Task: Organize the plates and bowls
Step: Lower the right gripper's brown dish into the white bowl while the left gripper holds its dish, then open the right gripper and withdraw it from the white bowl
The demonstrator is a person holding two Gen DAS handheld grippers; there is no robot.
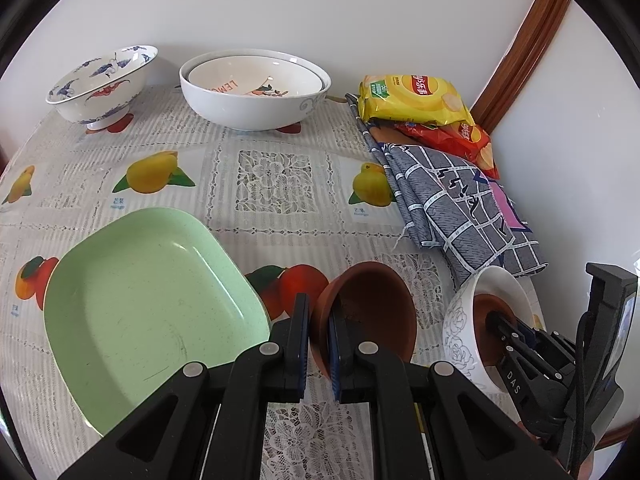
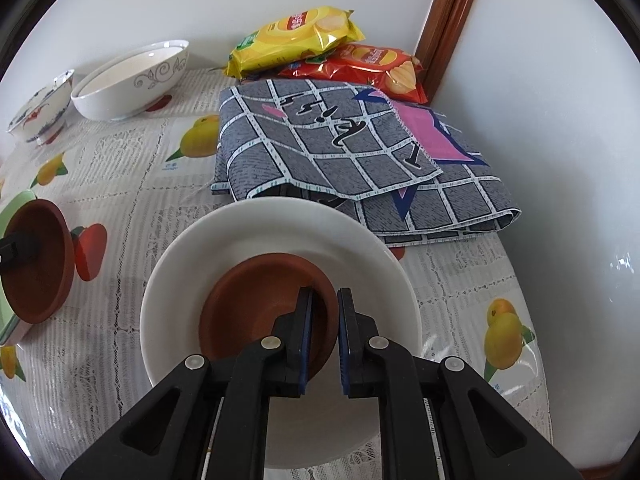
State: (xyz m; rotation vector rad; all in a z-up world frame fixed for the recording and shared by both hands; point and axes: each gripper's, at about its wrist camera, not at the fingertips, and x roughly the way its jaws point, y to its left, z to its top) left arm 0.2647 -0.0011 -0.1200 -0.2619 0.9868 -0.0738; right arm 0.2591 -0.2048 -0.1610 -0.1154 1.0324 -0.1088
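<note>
My left gripper (image 1: 318,312) is shut on the rim of a small brown clay bowl (image 1: 372,304) and holds it tilted just right of a pale green square plate (image 1: 152,300). The right wrist view shows that same bowl (image 2: 40,268) at the left edge. My right gripper (image 2: 324,300) reaches down into a white bowl (image 2: 280,232), its pads closed on the rim of a second brown clay bowl (image 2: 256,304) nested inside. From the left wrist view, the white bowl (image 1: 460,328) has a grey rose pattern outside, with the right gripper (image 1: 494,318) in it.
At the back stand a large white bowl (image 1: 256,96) with another dish nested inside and a blue-and-red patterned bowl (image 1: 100,84). A folded grey checked cloth (image 2: 328,148) and two chip bags (image 2: 296,36) lie by the wall corner. The table (image 1: 272,184) has a fruit-print cover.
</note>
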